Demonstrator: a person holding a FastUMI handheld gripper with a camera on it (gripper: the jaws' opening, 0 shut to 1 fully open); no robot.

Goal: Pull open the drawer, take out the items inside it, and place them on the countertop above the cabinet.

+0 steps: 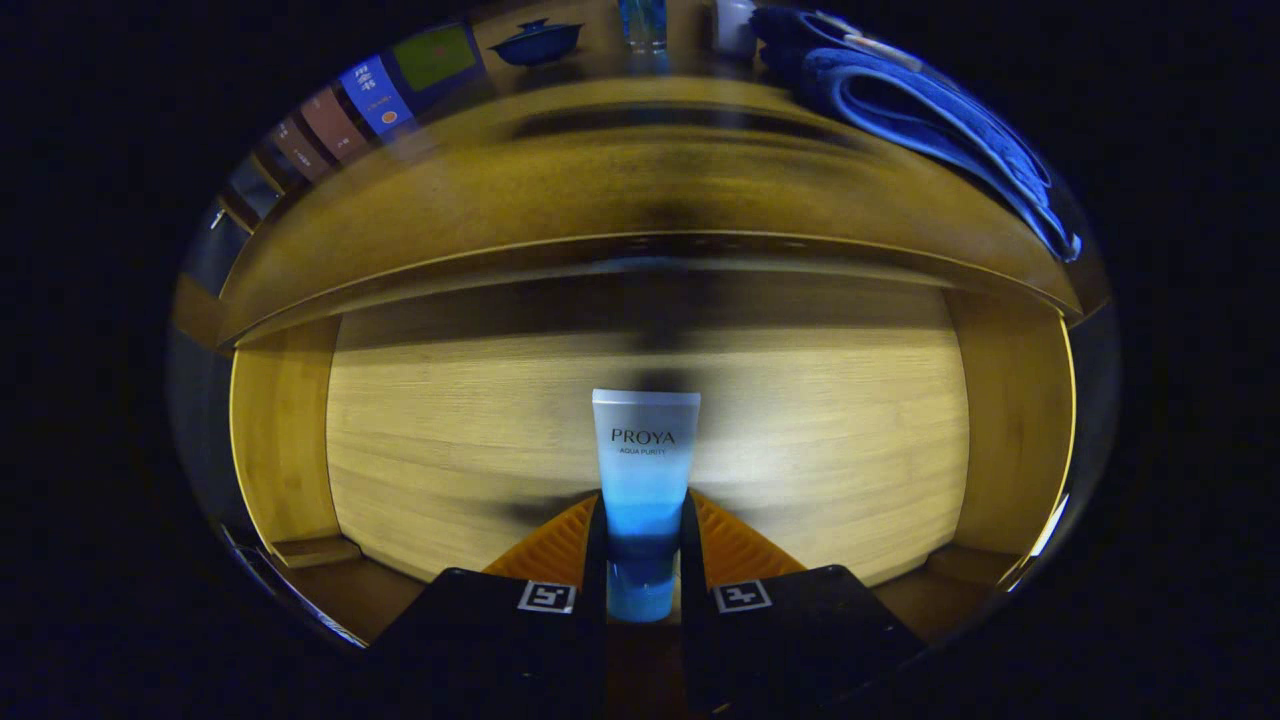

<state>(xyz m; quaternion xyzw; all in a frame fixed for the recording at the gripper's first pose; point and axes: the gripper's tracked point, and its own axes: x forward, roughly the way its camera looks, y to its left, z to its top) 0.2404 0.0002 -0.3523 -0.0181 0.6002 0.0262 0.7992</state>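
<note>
A white-to-blue squeeze tube (644, 470) stands between my fingers, cap end toward me and flat crimped end pointing away. My gripper (643, 530) is shut on the tube, both pads pressing its lower body. Below and beyond the tube lies the open wooden drawer (480, 440), its pale bottom bare around the tube, with side walls left and right. Above the drawer runs the front edge of the wooden countertop (620, 190).
On the countertop a folded blue towel (930, 110) lies at the right, a dark blue lidded bowl (536, 42) and a glass (642, 22) stand at the back, and a row of books (350, 110) lines the left.
</note>
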